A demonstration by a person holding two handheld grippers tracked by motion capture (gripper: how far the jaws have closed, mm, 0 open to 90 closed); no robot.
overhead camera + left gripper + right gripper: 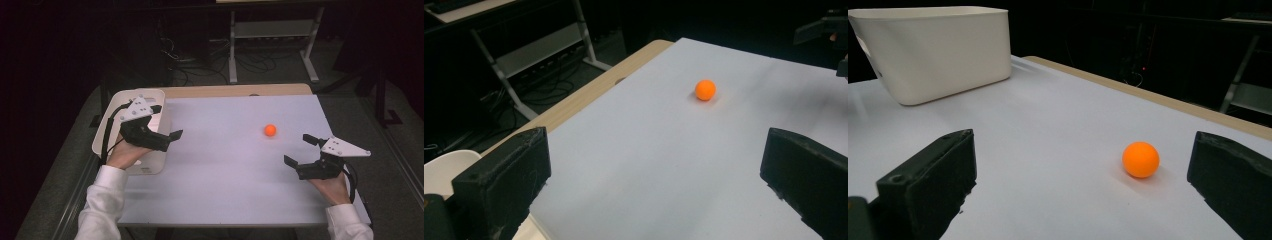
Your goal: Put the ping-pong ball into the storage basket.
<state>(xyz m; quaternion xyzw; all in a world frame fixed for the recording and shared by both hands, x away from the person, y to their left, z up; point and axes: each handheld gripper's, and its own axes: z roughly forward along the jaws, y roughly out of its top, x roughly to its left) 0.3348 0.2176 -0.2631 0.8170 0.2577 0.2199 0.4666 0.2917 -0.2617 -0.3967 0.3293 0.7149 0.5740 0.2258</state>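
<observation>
Left gripper (166, 121): jaws wide, empty, over the bin (113, 105).
Right gripper (299, 150): jaws wide, empty, touching nothing.
Ball (270, 130): on the table (225, 170), at the right gripper's 11 o'clock.

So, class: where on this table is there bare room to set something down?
Bare white sheet lies between the left gripper and the orange ball, and along the near edge between both hands. It is crowded only at the left, where the white bin sits, and around the right gripper beside the ball.
</observation>
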